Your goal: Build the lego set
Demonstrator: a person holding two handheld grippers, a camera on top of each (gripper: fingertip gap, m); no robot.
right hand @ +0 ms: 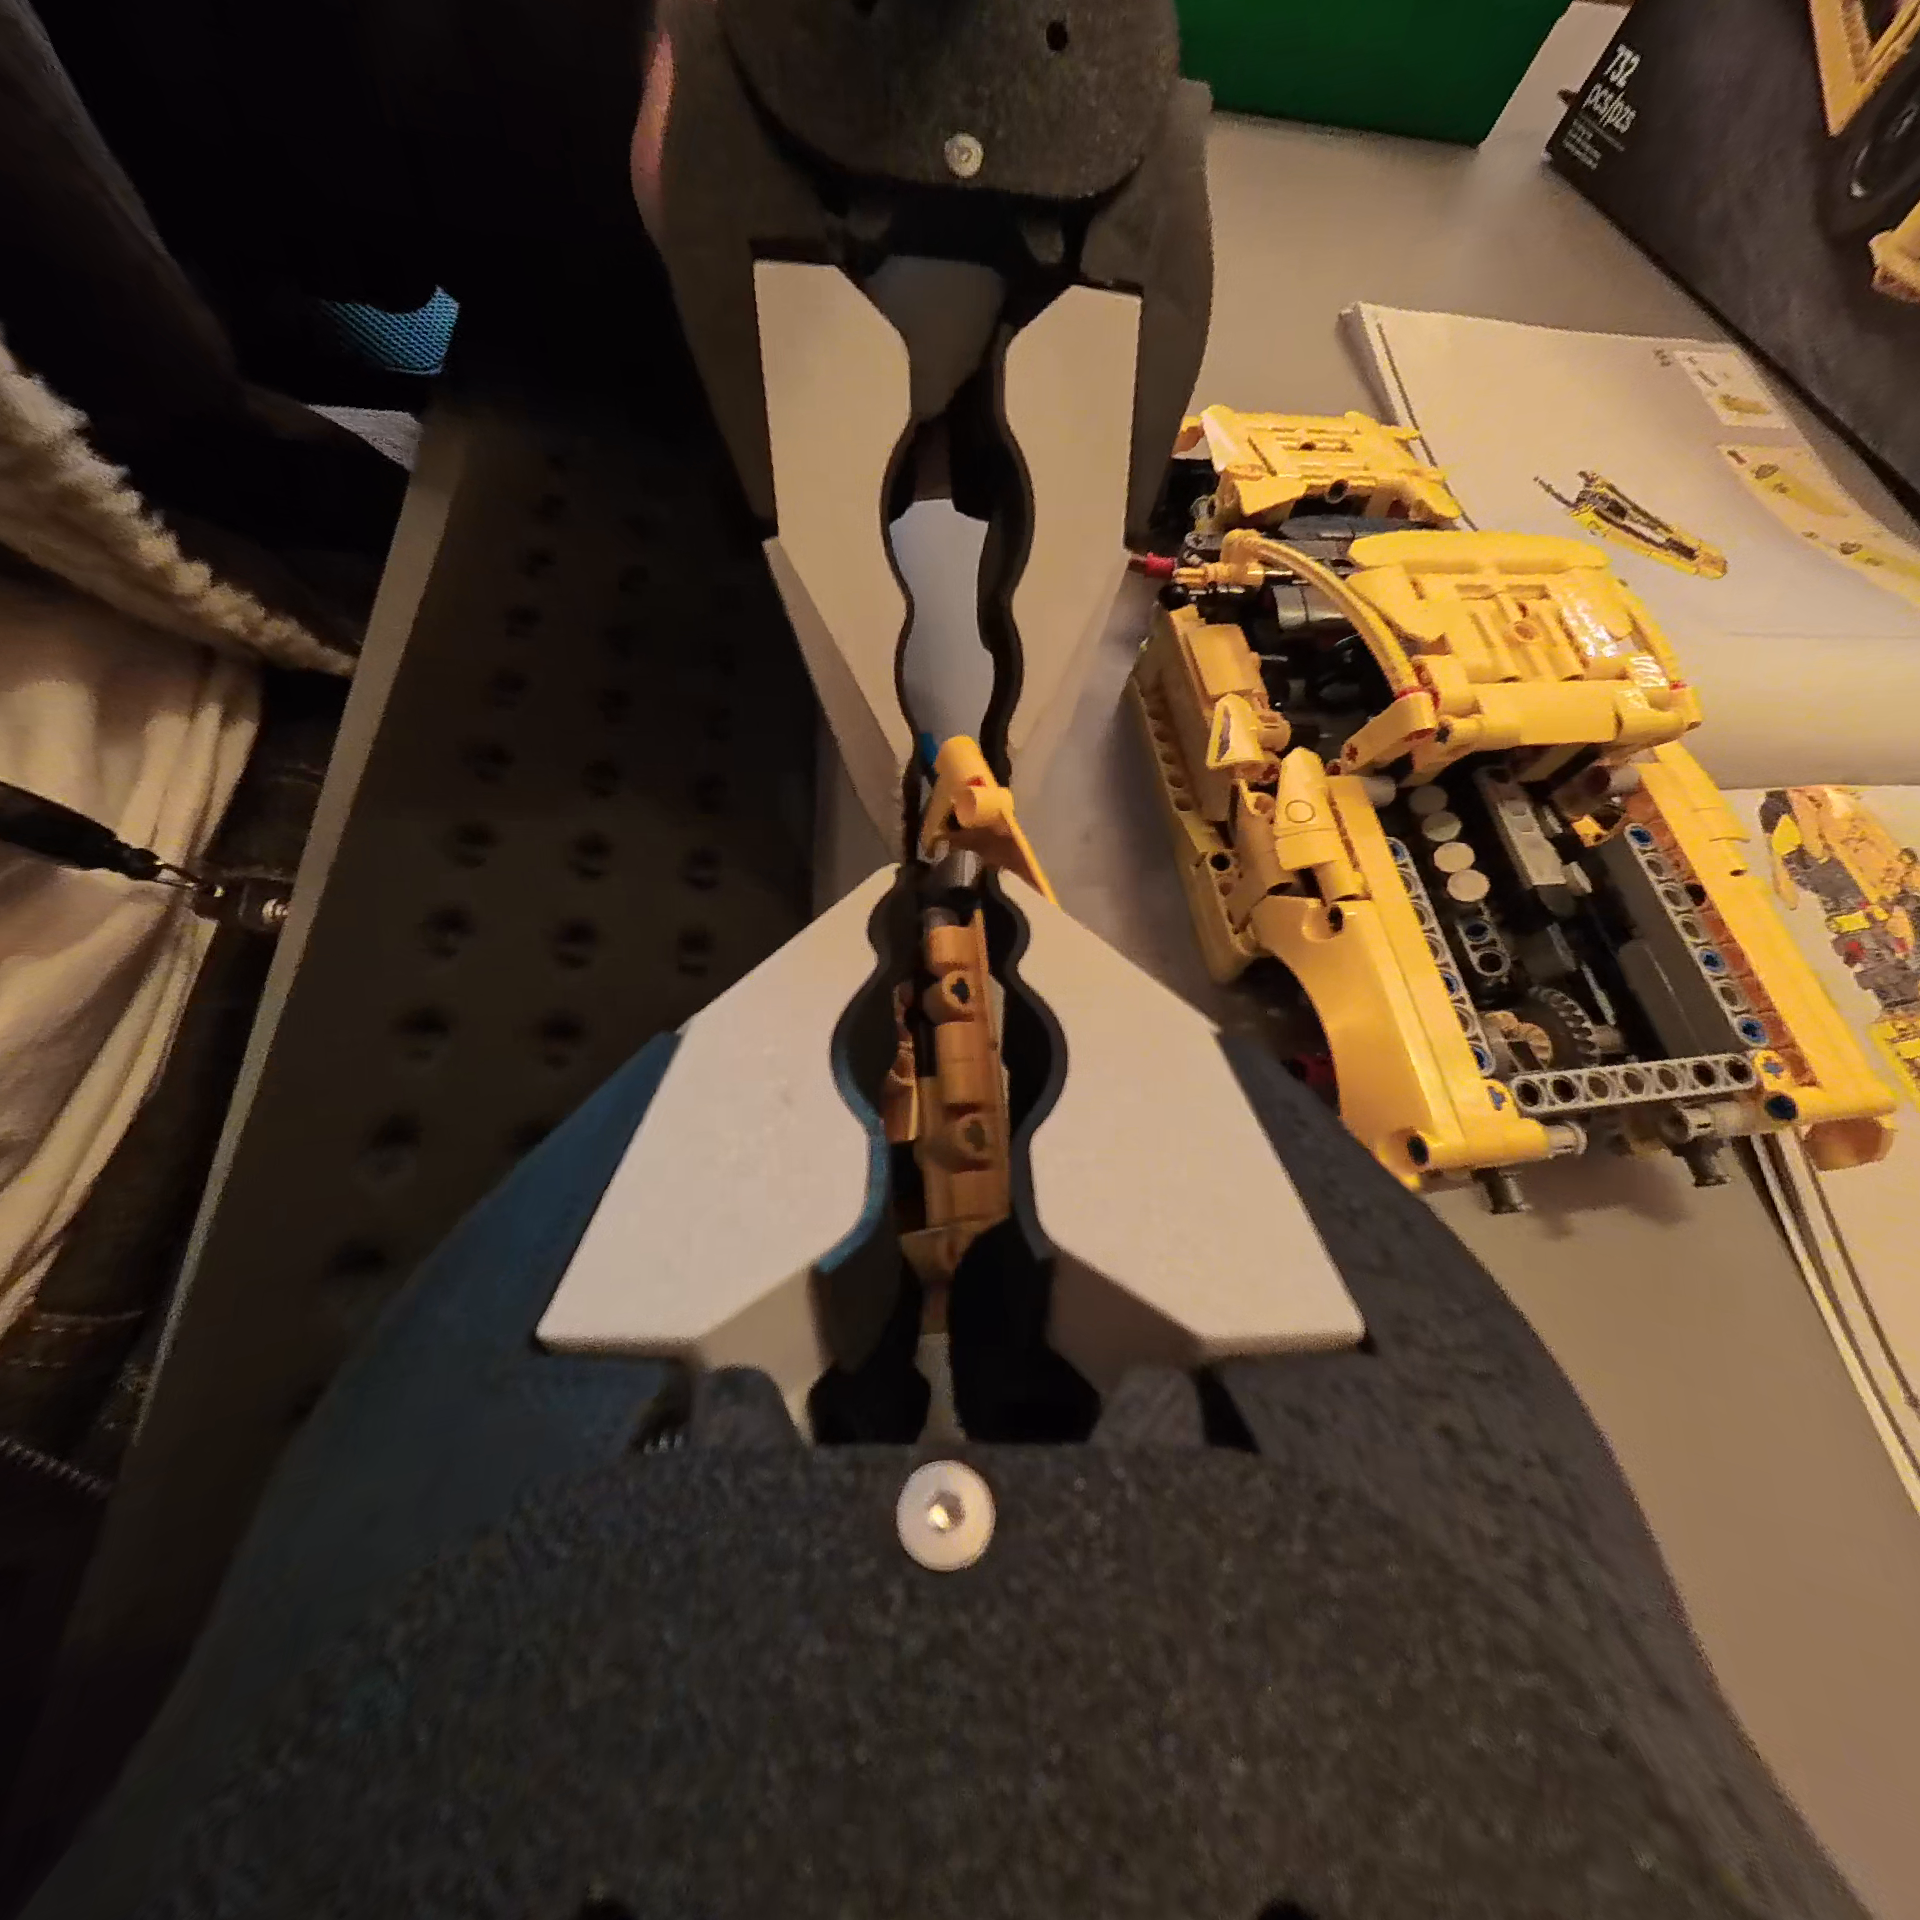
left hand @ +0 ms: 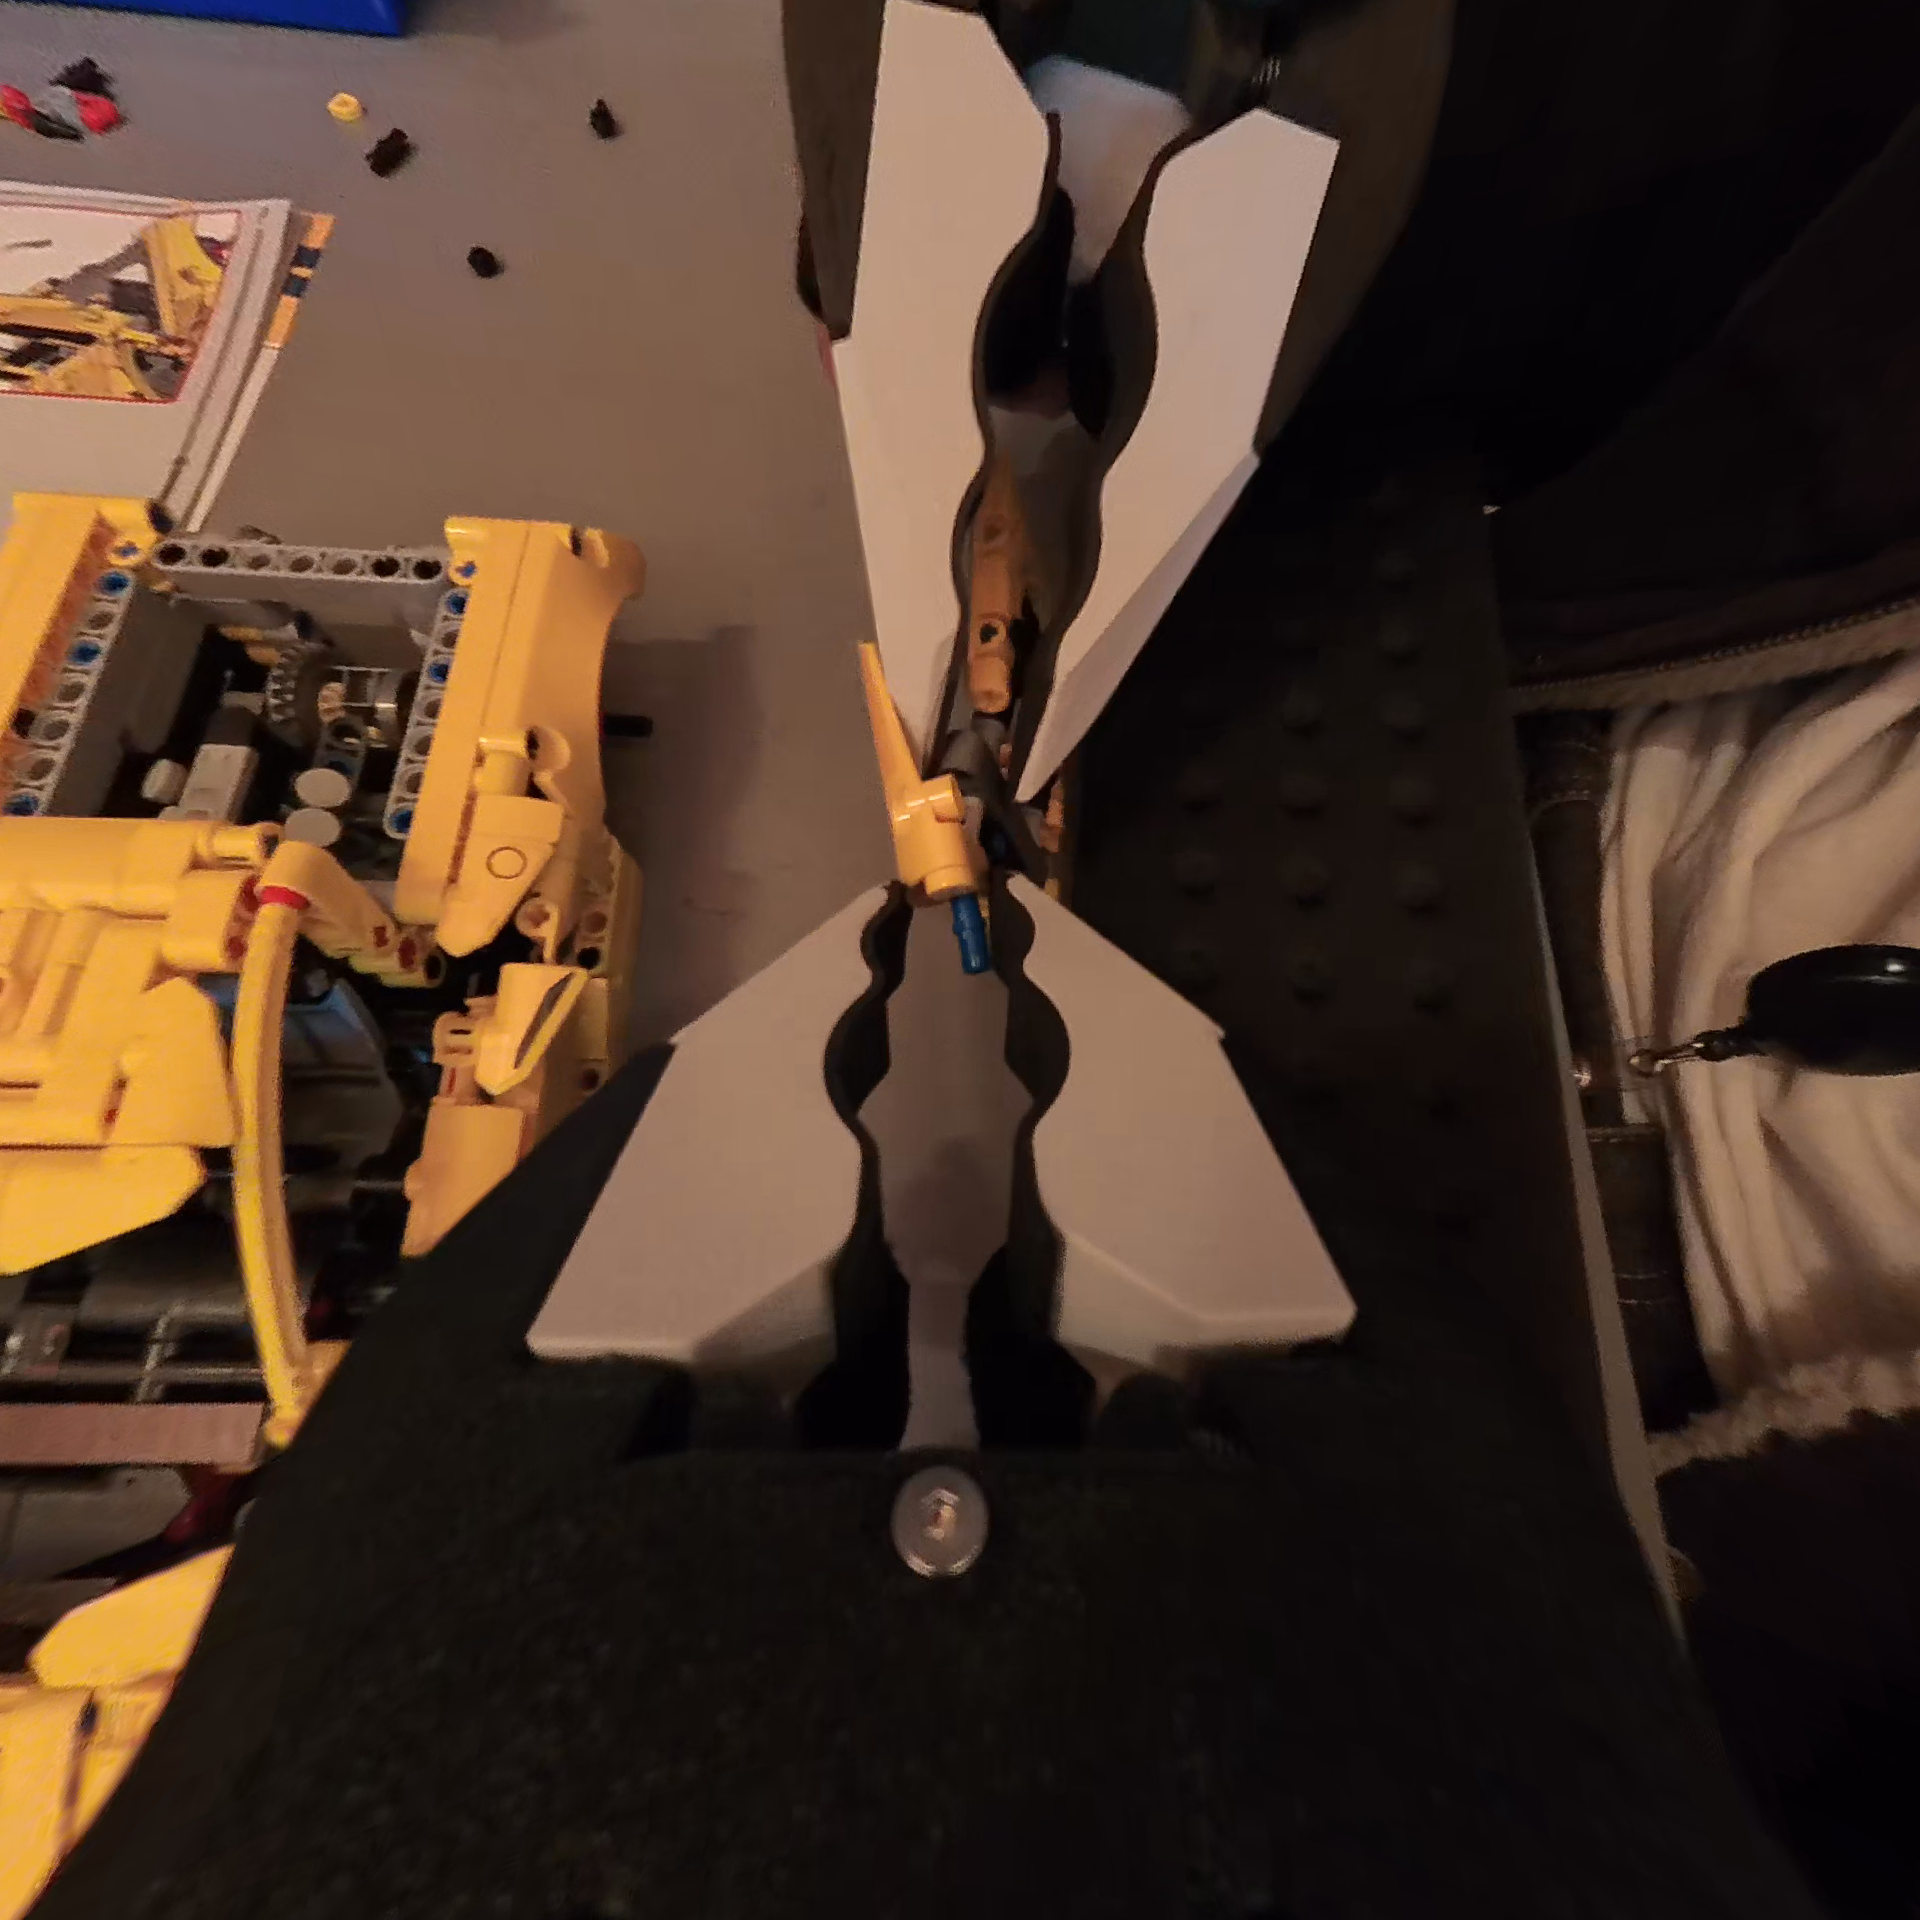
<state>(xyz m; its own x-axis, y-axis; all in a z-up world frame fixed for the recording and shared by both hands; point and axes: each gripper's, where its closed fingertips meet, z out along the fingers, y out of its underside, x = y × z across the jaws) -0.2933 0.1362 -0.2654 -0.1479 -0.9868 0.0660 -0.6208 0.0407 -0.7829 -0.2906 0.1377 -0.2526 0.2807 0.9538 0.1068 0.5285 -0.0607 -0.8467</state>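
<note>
My left gripper [left hand: 951, 888] is shut on a small yellow pointed piece [left hand: 928, 810] with a blue pin [left hand: 968, 930] sticking back between the fingers. My right gripper [right hand: 951, 883] is shut on a long yellow sub-assembly [right hand: 951, 1070] that lies along its jaws. The two grippers meet tip to tip, and the small piece touches the grey end of the sub-assembly [left hand: 992, 613]. In the right wrist view the left gripper [right hand: 956, 769] comes down from the top with the small piece [right hand: 971, 810]. The big yellow model [left hand: 312, 831] [right hand: 1455, 831] stands on the grey table.
An instruction booklet [left hand: 125, 312] [right hand: 1558, 447] lies behind the model, with the set's box [right hand: 1766, 156] beyond it. Loose small black, red and yellow pieces [left hand: 384, 151] are scattered at the back. A dark studded board [left hand: 1299, 831] [right hand: 499, 831] runs along the table edge, next to a person's clothing [left hand: 1766, 1039]. My left and right fingertips are right by each other.
</note>
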